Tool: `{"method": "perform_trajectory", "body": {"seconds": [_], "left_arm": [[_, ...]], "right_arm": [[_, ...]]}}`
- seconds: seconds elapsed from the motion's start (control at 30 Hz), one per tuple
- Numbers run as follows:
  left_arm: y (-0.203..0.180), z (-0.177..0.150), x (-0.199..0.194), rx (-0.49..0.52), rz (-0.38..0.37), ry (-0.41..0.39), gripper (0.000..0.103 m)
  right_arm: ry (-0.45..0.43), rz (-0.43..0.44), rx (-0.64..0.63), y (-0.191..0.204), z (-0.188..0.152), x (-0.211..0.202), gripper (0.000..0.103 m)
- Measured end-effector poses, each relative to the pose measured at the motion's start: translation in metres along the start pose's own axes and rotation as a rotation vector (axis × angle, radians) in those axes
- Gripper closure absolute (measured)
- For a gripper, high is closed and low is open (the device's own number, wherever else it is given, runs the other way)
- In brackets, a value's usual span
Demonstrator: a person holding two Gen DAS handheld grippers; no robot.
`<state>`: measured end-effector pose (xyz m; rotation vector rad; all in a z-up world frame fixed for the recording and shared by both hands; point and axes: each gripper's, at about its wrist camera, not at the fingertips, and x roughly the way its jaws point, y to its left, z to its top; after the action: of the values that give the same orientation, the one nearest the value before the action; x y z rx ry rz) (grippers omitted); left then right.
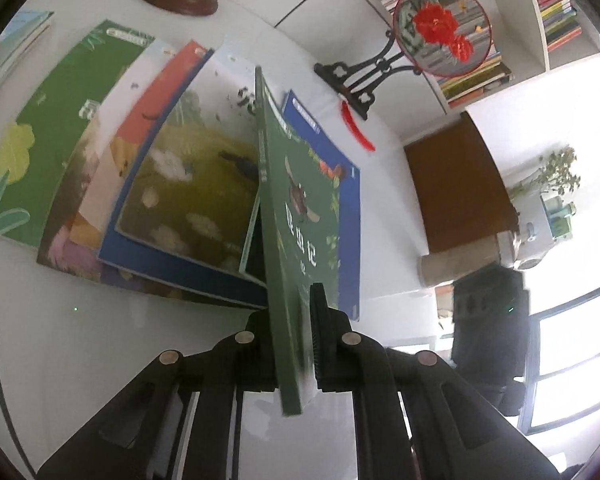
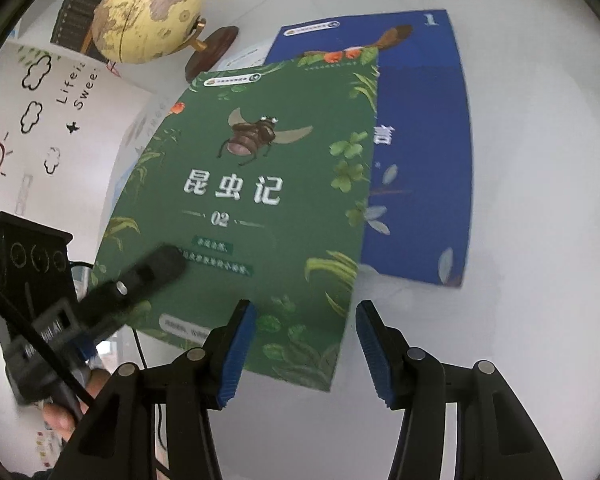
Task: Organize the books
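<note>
The white surface [image 2: 520, 320] carries everything here, and a bookshelf [image 1: 556, 20] packed with spines stands behind it, likely where the loose books are meant to end up. To one side a fan of picture books [image 1: 112, 168] lies overlapped, each cover partly showing, which looks like a pile awaiting sorting. A blue book [image 2: 420, 140] lies flat on the surface, and the green insect book [image 2: 260, 200] is raised on its edge above it, tilted so its cover faces the right-hand camera. It stands that way because the left tongs [image 1: 296, 344] are clamped tight on its lower corner, one finger on each face of the cover, presumably to lift it clear of the blue one. The right tongs [image 2: 306, 344] hang partly open over the book's near edge, gripping nothing, perhaps ready to steady it. A yellow globe [image 2: 148, 16] on its wooden foot and an ornamental round fan [image 1: 440, 28] on a black stand sit farther back, well clear of the work.
</note>
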<state>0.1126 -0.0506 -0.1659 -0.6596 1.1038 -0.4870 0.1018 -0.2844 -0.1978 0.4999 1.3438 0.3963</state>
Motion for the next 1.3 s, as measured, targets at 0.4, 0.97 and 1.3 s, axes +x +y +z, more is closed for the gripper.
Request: {"method": "perform_trajectory", "body": {"seconds": [0.4,0.97,1.3], "left_arm": [[-0.009,-0.002,0.011,0.076,0.110,0.000,0.095],[-0.033,0.001,0.002,0.233,0.213,-0.064,0.095],[-0.053,-0.016,-0.012,0.459,0.393,-0.132,0.094]], "right_arm": [[-0.044,0.113,0.136,-0.023,-0.009,-0.005,0.059],[-0.166,-0.124,-0.197,0.034,-0.013,-0.033,0.075],[-0.168,-0.213,-0.377,0.073,-0.019,-0.021,0.075]]}}
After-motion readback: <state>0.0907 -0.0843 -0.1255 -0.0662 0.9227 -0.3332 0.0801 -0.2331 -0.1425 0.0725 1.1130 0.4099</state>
